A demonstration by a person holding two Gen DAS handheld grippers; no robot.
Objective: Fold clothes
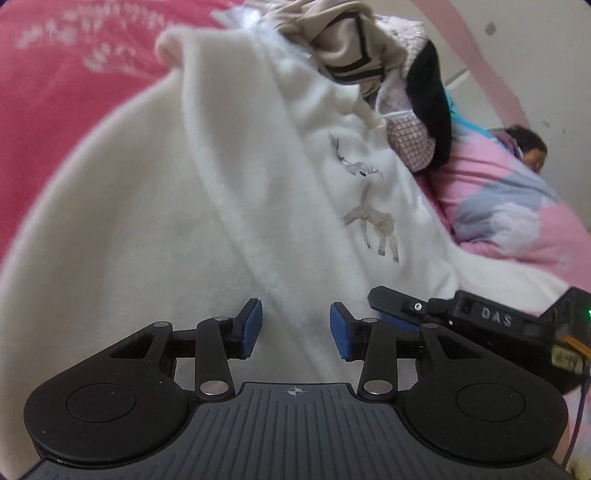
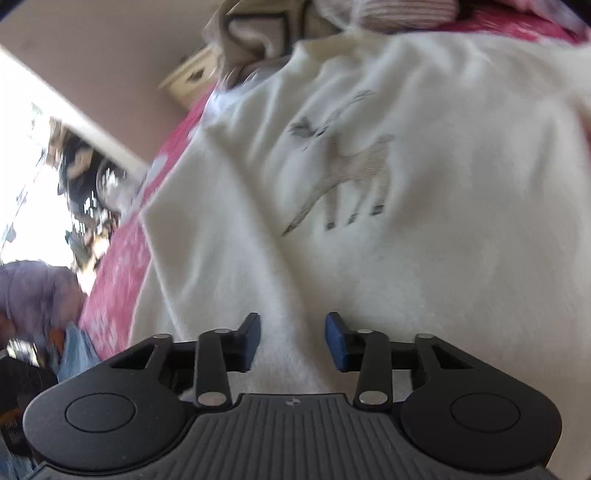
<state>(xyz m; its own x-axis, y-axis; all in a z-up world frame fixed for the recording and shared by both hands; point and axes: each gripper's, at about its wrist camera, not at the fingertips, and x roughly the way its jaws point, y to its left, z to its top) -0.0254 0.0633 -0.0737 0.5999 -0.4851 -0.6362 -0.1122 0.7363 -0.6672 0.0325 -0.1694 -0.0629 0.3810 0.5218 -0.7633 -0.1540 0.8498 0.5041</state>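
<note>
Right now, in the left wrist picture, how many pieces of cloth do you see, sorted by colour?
White: 1, the sweatshirt with a deer
Beige with dark stripes: 1, the crumpled garment
Black: 1, the dark garment
Pink-white check: 1, the checked cloth
Pink and grey: 1, the quilt
Deep pink: 1, the bed cover
Total: 6

White sweater (image 2: pixel 424 258) with deer motif (image 2: pixel 351 173) spread on pink bedspread (image 2: pixel 122 266). Right gripper (image 2: pixel 291 339) just over sweater hem, jaws apart, fabric ridge between blue pads (image 2: pixel 334 341), unpinched. Beige garment (image 2: pixel 255 33) beyond sweater collar.
</note>
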